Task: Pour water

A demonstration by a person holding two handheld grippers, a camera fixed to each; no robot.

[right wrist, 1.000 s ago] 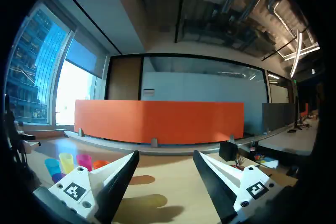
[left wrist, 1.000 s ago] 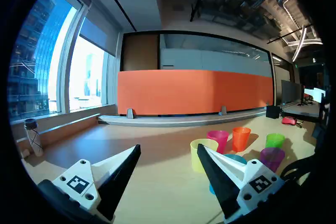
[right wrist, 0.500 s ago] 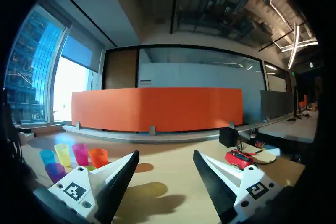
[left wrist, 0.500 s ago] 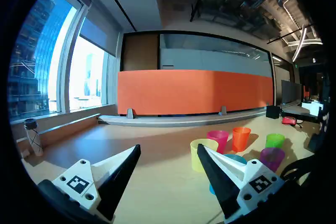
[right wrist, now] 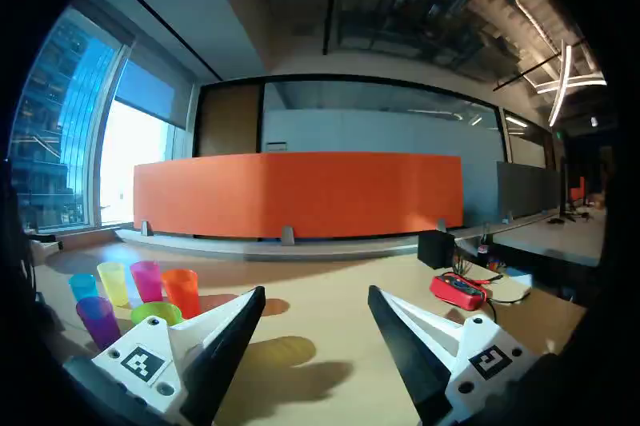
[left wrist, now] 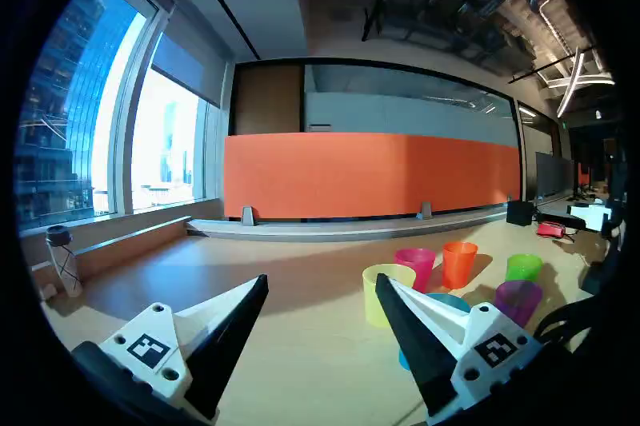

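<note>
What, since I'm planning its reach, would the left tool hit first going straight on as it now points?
Probably nothing near: the left tool aims over the table toward the orange partition. The yellow cup stands just right of that line; depth is unclear.

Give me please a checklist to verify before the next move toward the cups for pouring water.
1. Left gripper open, nothing held: ok.
2. Right gripper open, nothing held: ok.
3. Yellow cup, pink cup, orange cup, green cup and purple cup upright on the table: ok.
4. Blue cup in full sight: not ok, one of the left gripper's fingers partly covers it.
5. Which cup holds water: cannot tell.
</note>
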